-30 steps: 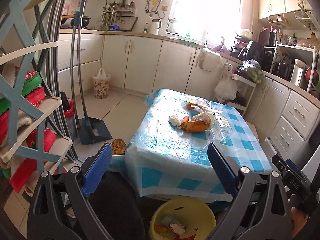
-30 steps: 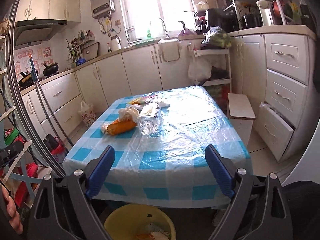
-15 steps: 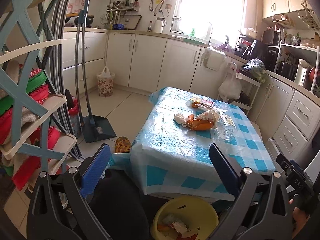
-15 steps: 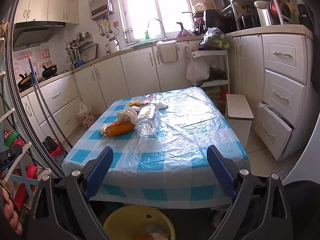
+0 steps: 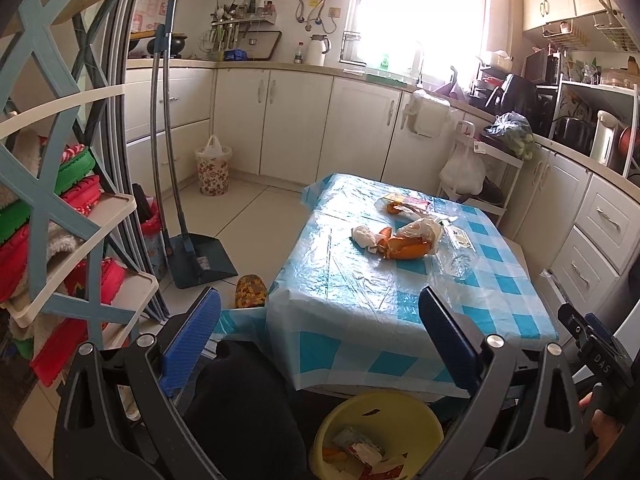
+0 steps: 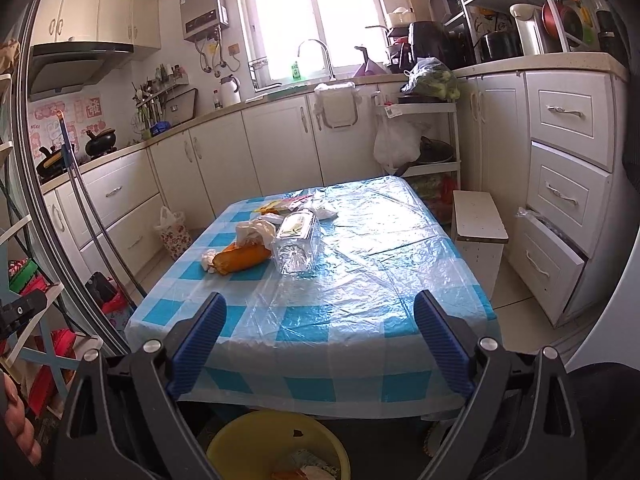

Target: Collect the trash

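Both claws, left and right, hang spread and empty short of the table's near edge, while the clear bottle mid-table could roll away if nudged.

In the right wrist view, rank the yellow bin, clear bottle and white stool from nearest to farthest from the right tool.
1. Yellow bin: directly below the right tool.
2. Clear bottle: mid-table, lying down.
3. White stool: beyond the table's right edge.

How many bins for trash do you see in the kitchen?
2: a yellow bin on the floor at the table's near edge, and a flowery bin by the far cabinets. Others may be hidden.
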`<act>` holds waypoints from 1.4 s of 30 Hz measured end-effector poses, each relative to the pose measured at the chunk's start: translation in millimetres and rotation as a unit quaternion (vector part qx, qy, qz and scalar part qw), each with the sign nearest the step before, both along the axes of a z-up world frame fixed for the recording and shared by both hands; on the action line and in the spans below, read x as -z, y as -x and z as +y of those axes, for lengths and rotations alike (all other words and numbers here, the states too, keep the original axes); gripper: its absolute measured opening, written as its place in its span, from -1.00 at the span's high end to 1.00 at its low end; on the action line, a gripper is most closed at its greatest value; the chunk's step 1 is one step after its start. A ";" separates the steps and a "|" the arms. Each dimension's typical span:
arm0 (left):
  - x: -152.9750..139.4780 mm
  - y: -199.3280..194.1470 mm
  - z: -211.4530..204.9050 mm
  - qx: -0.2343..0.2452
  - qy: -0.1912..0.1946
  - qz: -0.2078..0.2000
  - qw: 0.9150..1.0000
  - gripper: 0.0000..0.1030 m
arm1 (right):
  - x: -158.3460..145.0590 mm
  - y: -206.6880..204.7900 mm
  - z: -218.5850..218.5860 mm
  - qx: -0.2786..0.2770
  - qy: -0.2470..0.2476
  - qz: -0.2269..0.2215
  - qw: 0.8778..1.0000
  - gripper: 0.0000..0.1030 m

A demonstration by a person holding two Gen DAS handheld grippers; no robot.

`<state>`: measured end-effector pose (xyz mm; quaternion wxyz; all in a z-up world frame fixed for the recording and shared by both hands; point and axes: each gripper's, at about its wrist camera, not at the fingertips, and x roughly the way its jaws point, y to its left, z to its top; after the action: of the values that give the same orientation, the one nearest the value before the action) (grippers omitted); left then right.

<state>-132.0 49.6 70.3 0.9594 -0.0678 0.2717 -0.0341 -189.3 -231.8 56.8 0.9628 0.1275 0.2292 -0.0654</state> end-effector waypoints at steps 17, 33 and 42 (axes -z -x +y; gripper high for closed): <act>-1.5 -0.6 0.7 0.010 0.004 -0.001 1.000 -0.86 | -1.2 0.2 -0.1 -0.002 0.003 -0.002 1.000 -0.77; 1.8 -4.6 3.8 0.002 0.000 0.024 1.000 -0.86 | -1.4 0.3 0.4 -0.002 0.003 -0.002 1.000 -0.77; 3.9 -5.5 5.7 0.000 0.000 0.030 1.000 -0.86 | -1.4 0.4 0.5 -0.002 0.003 -0.003 1.000 -0.77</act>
<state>-126.6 55.3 66.4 0.9508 -0.0691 0.3003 -0.0326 -189.7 -231.3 58.2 0.9639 0.1244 0.2267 -0.0637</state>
